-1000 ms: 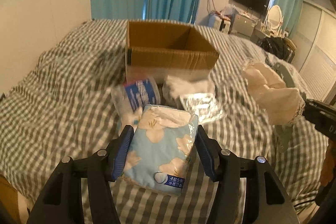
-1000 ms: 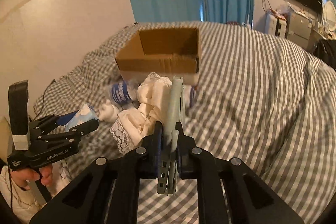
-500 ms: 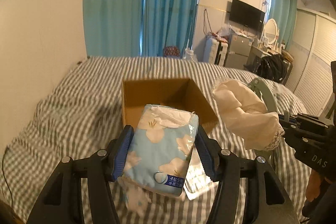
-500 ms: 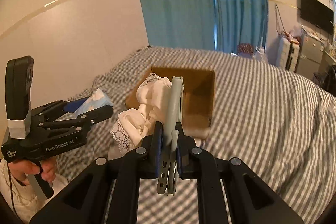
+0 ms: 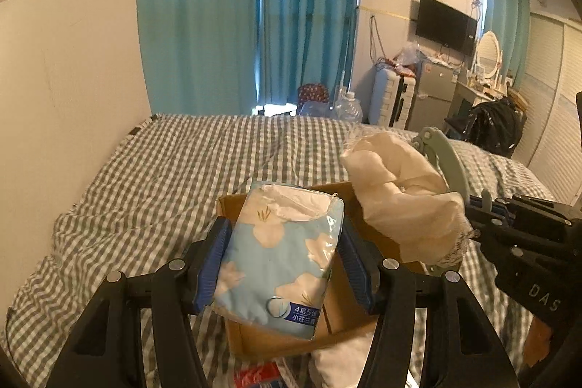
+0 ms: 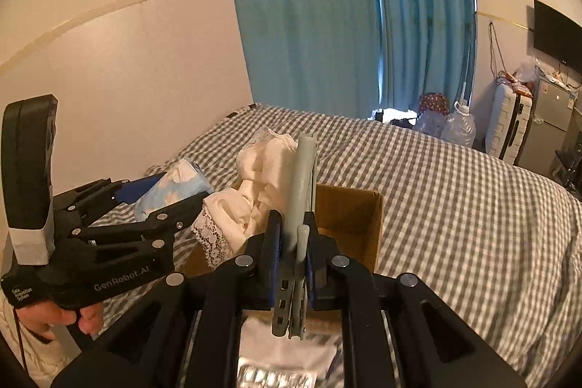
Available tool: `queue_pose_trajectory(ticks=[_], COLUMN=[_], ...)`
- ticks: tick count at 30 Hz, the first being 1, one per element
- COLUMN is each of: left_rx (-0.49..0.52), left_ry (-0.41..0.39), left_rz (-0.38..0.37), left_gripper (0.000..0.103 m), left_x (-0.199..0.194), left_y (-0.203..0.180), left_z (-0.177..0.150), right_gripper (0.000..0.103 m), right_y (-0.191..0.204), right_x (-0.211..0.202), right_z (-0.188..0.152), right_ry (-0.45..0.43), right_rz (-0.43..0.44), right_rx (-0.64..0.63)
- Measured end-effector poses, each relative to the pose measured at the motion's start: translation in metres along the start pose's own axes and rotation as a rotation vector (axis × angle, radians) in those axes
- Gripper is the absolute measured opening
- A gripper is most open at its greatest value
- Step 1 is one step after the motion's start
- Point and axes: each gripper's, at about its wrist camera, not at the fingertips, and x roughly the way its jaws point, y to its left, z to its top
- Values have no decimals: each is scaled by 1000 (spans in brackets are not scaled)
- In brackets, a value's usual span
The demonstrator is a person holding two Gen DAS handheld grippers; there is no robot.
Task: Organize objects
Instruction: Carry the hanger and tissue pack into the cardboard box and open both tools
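Note:
My left gripper (image 5: 283, 260) is shut on a blue floral tissue pack (image 5: 280, 257) and holds it over the open cardboard box (image 5: 276, 340) on the checked bed. My right gripper (image 6: 293, 242) is shut on a grey-green hanger (image 6: 300, 191) that carries a white lace-trimmed garment (image 6: 251, 202), also above the box (image 6: 349, 217). In the left wrist view the hanger (image 5: 443, 162) and the garment (image 5: 403, 202) hang at the right, over the box's right side. In the right wrist view the left gripper (image 6: 145, 206) with the tissue pack (image 6: 171, 184) is at the left.
A red-and-blue packet (image 5: 258, 373) and a white bundle (image 5: 338, 362) lie in front of the box. A shiny clear package (image 6: 283, 370) lies below my right gripper. The grey checked bedspread (image 6: 454, 206) stretches far right. A wall stands at the left, curtains behind.
Both grippers have risen and moved forward with their loads, from in front of the box to above it. The loose items on the bed have dropped to the bottom edge of view.

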Motion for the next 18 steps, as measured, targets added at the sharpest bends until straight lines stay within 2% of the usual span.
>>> queue_pose_trajectory(ticks=[4,10,14,18], left_rx=[12,11,30,49], left_ry=[51,131,169,205], left_rz=[11,10,5,7], left_gripper=[60,60,61,63], left_x=[37,75,87,84], left_y=[-1,-2,-7,-12], left_z=[-9,-31,-41,-45], right_gripper=[11,11,11,11], right_y=[-11,-22,-27,-31], right_x=[39,89,108,109], right_z=[-1,-27,-47,-53], right_ry=[41,127,182,195], right_rz=[-1,-11,-13,-6], right_rx=[21,43,48,62])
